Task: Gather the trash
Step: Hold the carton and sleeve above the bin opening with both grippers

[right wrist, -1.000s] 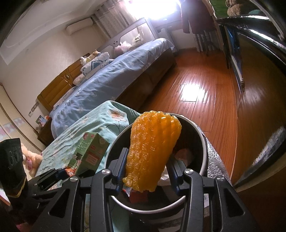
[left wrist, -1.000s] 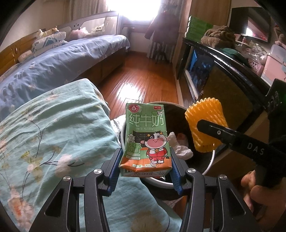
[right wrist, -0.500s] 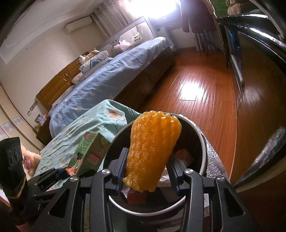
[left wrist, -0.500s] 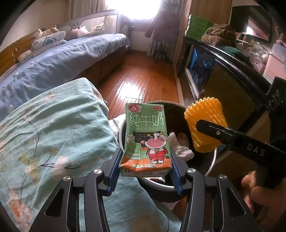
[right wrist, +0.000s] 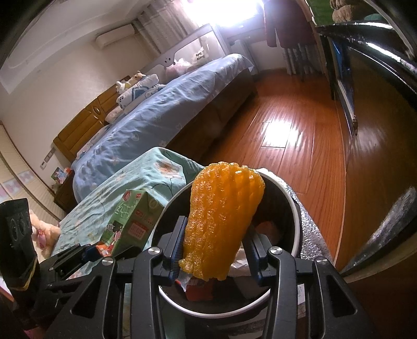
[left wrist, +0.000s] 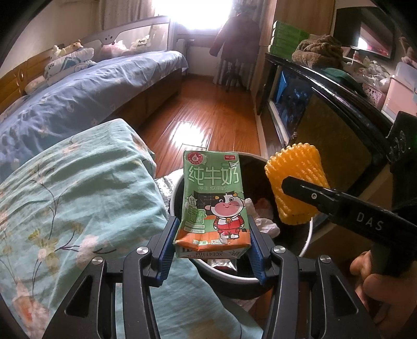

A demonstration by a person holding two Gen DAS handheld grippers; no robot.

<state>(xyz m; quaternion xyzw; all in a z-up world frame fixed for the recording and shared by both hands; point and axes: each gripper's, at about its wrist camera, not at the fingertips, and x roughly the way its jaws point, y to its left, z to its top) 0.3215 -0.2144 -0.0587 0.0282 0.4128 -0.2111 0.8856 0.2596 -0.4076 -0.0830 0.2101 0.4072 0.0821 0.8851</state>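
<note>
Drop step in hand: left tool pinches green cartoon-cow milk carton at lower centre, right tool pinches orange foam fruit net, both over the round white-rimmed bin; next, spread each tool.

Floor: glossy wood boards, sun glare patch at 12 o'clock of my view | Window: blown-out daylight at 12 | Bed: blue quilt, wooden headboard, 10 o'clock | Floral teal bedding: 8 o'clock | Dark cabinet: 2 o'clock | Air conditioner: on the cream wall.
</note>
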